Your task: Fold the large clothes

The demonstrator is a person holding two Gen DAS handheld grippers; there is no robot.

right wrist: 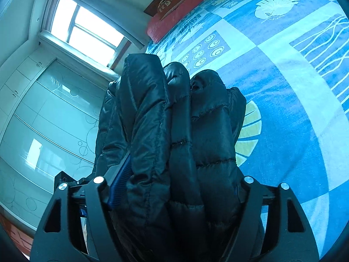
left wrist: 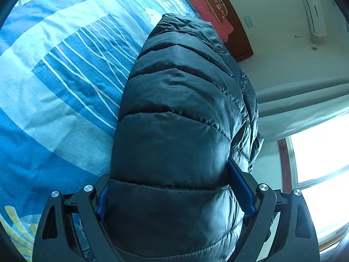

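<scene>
A dark, shiny puffer jacket (left wrist: 174, 100) fills the middle of the left wrist view and stretches away over the blue patterned bedspread (left wrist: 65, 76). My left gripper (left wrist: 170, 176) is shut on a thick quilted bundle of it, which bulges between both blue pads (left wrist: 241, 185). In the right wrist view several bunched folds of the jacket (right wrist: 174, 120) stand between the fingers of my right gripper (right wrist: 183, 168). Its jaws stand wide and the left blue pad (right wrist: 121, 179) shows its ribbed face beside the cloth. The right pad is hidden by the jacket.
The bedspread (right wrist: 283, 109) spreads out to the right in the right wrist view. A red pillow (left wrist: 202, 4) and a brown cushion (left wrist: 218, 5) lie at the dark wooden headboard. A bright window (right wrist: 85, 28) and white wardrobe doors (right wrist: 43, 113) line the wall.
</scene>
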